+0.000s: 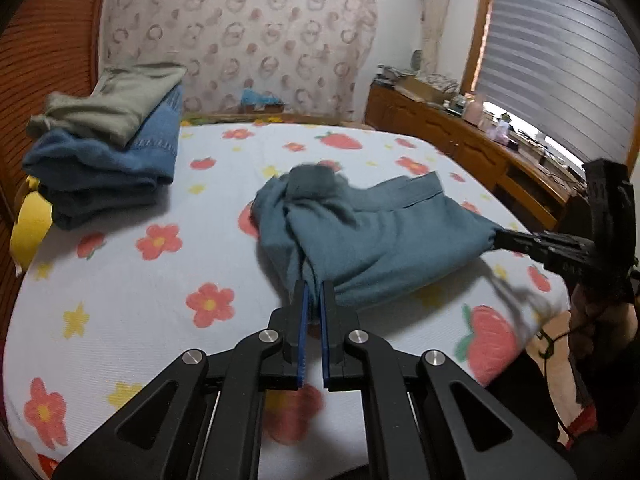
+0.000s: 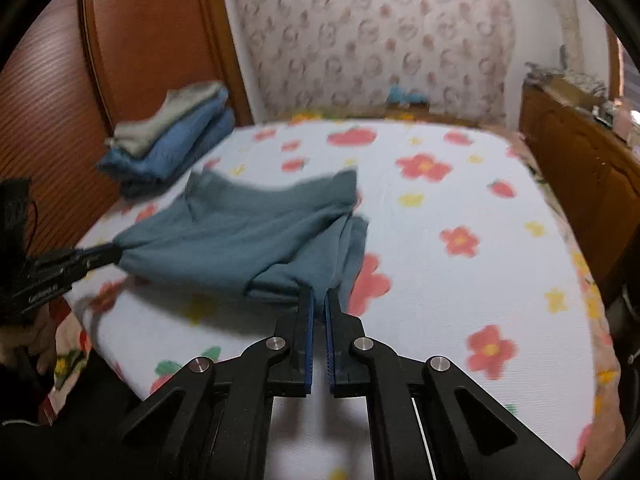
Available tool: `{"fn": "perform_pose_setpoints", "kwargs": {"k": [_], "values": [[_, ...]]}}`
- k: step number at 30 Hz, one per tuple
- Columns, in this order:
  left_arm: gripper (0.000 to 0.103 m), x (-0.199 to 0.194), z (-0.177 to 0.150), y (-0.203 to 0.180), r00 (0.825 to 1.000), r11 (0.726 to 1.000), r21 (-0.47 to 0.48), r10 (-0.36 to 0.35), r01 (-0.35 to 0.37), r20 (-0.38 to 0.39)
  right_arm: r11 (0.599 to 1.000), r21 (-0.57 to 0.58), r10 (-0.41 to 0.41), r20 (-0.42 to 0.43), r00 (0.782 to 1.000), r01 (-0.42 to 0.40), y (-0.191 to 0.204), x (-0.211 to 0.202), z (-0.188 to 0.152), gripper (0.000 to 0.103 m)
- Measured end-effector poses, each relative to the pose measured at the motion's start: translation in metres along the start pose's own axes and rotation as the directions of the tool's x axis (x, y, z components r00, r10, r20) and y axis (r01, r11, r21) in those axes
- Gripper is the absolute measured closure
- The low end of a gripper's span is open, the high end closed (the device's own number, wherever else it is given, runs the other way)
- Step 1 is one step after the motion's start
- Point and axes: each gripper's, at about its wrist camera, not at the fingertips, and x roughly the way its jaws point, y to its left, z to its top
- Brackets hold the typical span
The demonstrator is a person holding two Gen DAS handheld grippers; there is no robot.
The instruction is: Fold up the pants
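Bed (image 1: 120,280) with flower-and-strawberry sheet is filling both views under the tongs; wooden headboard (image 2: 152,40) is running along the side where the stack sits; patterned wall (image 1: 240,32) is standing beyond the far edge of the bed; wooden cabinet (image 1: 460,136) with clutter on top is running along the side opposite the headboard, window blind (image 1: 560,60) above it.

Teal pants (image 1: 360,232) are lying bunched on the sheet, stretched between the two tongs, far part crumpled into a lump ahead of the left tongs; blur in both views, so fold lines are not readable.

Stack of folded clothes (image 1: 108,152) is sitting well apart from the pants, ahead and to the left of the left tongs, against the headboard; grey-green piece on top, blue denim below, something yellow (image 1: 32,224) poking out beside it.

Left tongs (image 1: 314,292) are closed on the near edge of the pants, blue pads pinching cloth at the tips; same tongs showing at the left edge of the right wrist view, tips buried in a pinched corner of the cloth.

Right tongs (image 2: 319,300) are closed on the opposite end of the pants, cloth running into the narrow gap between the pads; in the left wrist view they are coming in from the right with a corner pulled to a point.
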Motion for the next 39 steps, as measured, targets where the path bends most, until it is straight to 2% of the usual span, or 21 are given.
{"fn": "perform_pose_setpoints", "kwargs": {"k": [3, 9, 16, 27, 29, 32, 36, 39], "values": [[0.097, -0.008, -0.002, -0.007, 1.000, 1.000, 0.027, 0.004, -0.005, 0.005, 1.000, 0.007, 0.014, 0.005, 1.000, -0.014, 0.001, -0.010, -0.002, 0.099], [0.097, -0.014, -0.014, -0.004, 0.999, 1.000, 0.009, -0.029, 0.030, -0.039, 0.999, 0.014, 0.041, -0.004, 0.999, -0.041, 0.000, -0.032, -0.015, 0.099], [0.097, -0.017, -0.025, -0.018, 0.996, 0.998, 0.044, -0.045, 0.049, -0.078, 0.999, 0.004, 0.044, -0.021, 0.999, -0.044, -0.002, -0.041, -0.017, 0.099], [0.096, -0.017, -0.021, -0.024, 0.995, 0.997, 0.063, -0.029, 0.035, -0.094, 0.999, -0.033, 0.007, -0.018, 1.000, -0.008, 0.003, -0.048, -0.011, 0.098], [0.092, -0.016, -0.019, -0.025, 0.995, 0.998, 0.065, -0.021, 0.028, -0.099, 0.999, -0.040, 0.009, -0.014, 1.000, -0.009, 0.005, -0.048, -0.009, 0.095], [0.091, -0.017, -0.016, -0.024, 0.996, 0.998, 0.065, -0.009, 0.015, -0.092, 0.999, -0.050, 0.005, -0.014, 1.000, -0.005, 0.009, -0.043, -0.006, 0.094], [0.084, -0.017, -0.014, -0.025, 0.996, 0.997, 0.074, -0.002, 0.009, -0.086, 0.998, -0.063, 0.003, -0.020, 1.000, -0.004, 0.015, -0.030, -0.001, 0.080], [0.075, -0.015, -0.012, -0.024, 0.996, 0.997, 0.072, 0.002, 0.004, -0.086, 0.997, -0.072, 0.005, -0.032, 0.999, -0.007, 0.019, -0.018, 0.002, 0.075]]}}
